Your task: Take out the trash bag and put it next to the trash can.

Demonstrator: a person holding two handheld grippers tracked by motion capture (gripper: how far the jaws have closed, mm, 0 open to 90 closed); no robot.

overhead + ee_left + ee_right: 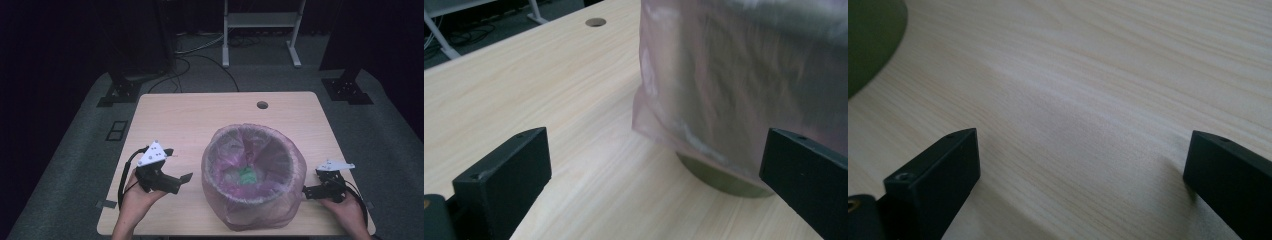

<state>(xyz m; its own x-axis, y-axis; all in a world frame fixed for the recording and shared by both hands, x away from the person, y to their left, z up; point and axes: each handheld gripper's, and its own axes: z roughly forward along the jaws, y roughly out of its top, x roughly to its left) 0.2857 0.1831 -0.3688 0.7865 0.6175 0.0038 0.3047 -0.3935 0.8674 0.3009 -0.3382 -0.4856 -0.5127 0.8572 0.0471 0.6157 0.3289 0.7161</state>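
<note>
Claws flank our lined bin, both spread apart and holding nothing.
Nearest us, our left claw (186, 178) and right claw (306, 191) hover low over the wooden surface (190, 115); between them stands the bin (724, 181) in its pink bag (253, 176), green scrap (245, 176) inside; beyond lies a cable hole (262, 105).

Bin liner (280, 200): translucent pink, magenta where it bunches at the rim. Green scrap (246, 176) inside. Bin base (724, 181): olive green. Table (190, 120): pale wood grain. Both grippers (182, 179) (306, 191): black, with light grey top plates.
</note>
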